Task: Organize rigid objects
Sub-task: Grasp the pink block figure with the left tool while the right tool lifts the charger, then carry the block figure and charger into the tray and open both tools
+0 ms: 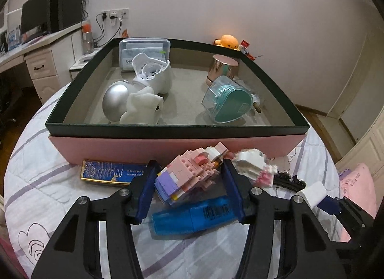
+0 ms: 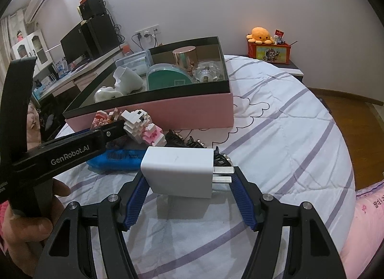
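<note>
My left gripper (image 1: pixel 189 166) has its blue pads against both sides of a pink and purple brick figure (image 1: pixel 189 178), which lies on the bedspread in front of the pink box (image 1: pixel 168 144). In the right wrist view my right gripper (image 2: pixel 188 172) is shut on a white plug charger (image 2: pixel 177 171), gripped by its body and its metal prongs. That charger (image 1: pixel 312 194) also shows at the right edge of the left wrist view. A white and pink brick figure (image 1: pixel 254 166), a blue plastic object (image 1: pixel 192 216) and a blue and gold flat case (image 1: pixel 112 173) lie close by.
The dark-rimmed box holds a silver and white astronaut figure (image 1: pixel 129 104), a white shoe-shaped piece (image 1: pixel 153 72), a teal clear container (image 1: pixel 228 101), a copper cup (image 1: pixel 223 68) and a clear case (image 1: pixel 144 51). A black hair clip (image 1: pixel 288 180) lies on the striped bedspread (image 2: pixel 288 135). A hand (image 2: pixel 28 226) holds the left gripper's handle.
</note>
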A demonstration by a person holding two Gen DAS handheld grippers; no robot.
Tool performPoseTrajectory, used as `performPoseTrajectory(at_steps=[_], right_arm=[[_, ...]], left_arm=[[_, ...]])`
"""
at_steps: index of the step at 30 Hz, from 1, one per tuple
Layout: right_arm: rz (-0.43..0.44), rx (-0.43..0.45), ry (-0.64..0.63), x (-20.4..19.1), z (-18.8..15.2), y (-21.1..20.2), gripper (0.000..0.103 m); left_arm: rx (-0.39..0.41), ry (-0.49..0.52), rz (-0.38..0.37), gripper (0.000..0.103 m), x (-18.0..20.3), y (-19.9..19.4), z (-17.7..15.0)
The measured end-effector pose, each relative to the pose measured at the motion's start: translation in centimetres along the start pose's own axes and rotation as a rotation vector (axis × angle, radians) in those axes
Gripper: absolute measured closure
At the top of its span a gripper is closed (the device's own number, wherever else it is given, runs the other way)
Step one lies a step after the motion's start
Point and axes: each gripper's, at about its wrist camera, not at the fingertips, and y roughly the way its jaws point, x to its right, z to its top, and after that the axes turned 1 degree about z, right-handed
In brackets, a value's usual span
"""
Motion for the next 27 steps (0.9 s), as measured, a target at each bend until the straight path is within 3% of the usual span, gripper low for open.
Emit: performPoseTrajectory(at_steps=[14,27], right_arm=[[0.049,0.056,-0.034,-2.0,1.4,-3.1,0.035],[0.074,0.165,-0.158,-6.0,10.3,-5.7,0.035]], left_arm=[[0.102,0.011,0.040,0.049,-1.5,-6.5,-0.3],[0.240,0.056,0.067,0.049,-2.2,-12.6,6.5]])
